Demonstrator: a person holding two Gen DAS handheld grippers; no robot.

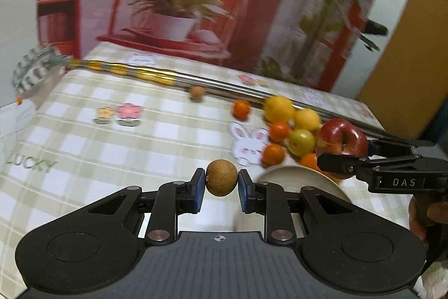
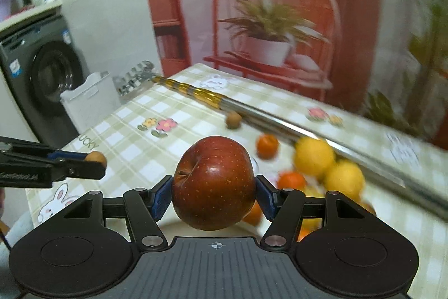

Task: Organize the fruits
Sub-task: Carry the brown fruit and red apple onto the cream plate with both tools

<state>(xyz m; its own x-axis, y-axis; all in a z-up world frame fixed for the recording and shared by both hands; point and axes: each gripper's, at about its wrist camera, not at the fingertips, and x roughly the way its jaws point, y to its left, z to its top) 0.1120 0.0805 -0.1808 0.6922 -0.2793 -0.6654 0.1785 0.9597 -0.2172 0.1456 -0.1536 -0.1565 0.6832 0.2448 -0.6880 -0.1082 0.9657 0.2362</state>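
Red apple (image 2: 213,182) is riding clenched in the right gripper (image 2: 213,195) above the fruit pile near the tablecloth's (image 1: 84,142) right edge, while the left gripper (image 1: 221,185) is pinching a small brown fruit (image 1: 221,178) whose roundness could let it squirt free.

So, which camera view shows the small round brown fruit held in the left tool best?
The left wrist view: the small round brown fruit sits sharp and whole between the left tool's blue pads. In the right wrist view only a bit of it peeks out at the tool's tip.
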